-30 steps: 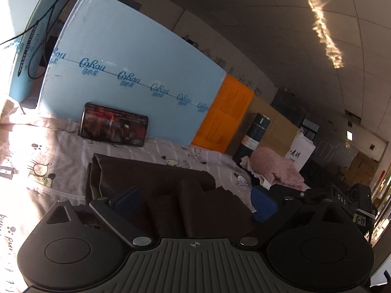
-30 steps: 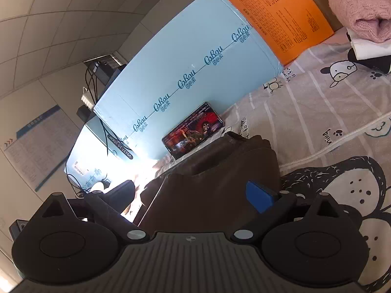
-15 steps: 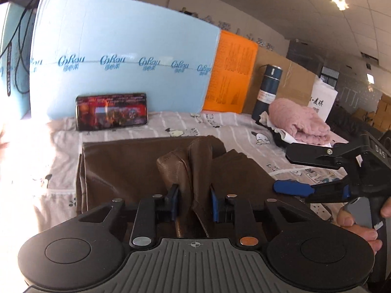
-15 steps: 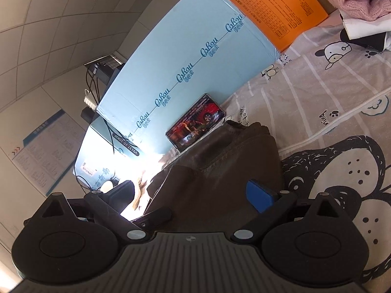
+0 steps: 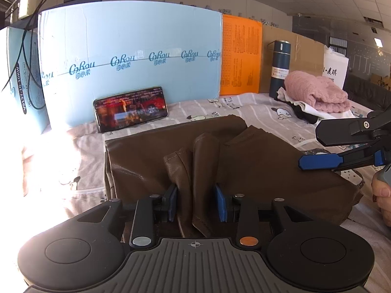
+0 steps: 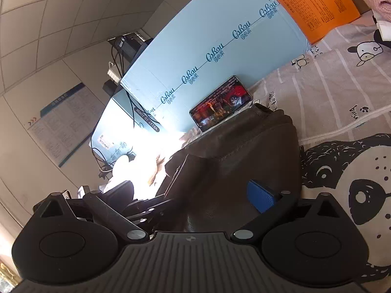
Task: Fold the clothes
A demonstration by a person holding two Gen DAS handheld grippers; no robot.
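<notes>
"CoRou" repeats along the blue board (image 5: 132, 48) ahead. The left gripper (image 5: 195, 202) pinches a raised fold of the brown garment (image 5: 256, 166); the right gripper (image 6: 190, 195) hangs spread wide over its edge.

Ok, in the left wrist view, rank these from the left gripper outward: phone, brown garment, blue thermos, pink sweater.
1. Brown garment: pinched in the left gripper, straight ahead.
2. Phone: ahead to the left, leaning on the blue board.
3. Pink sweater: far right, on the pile.
4. Blue thermos: just behind the sweater, by the cardboard.
</notes>
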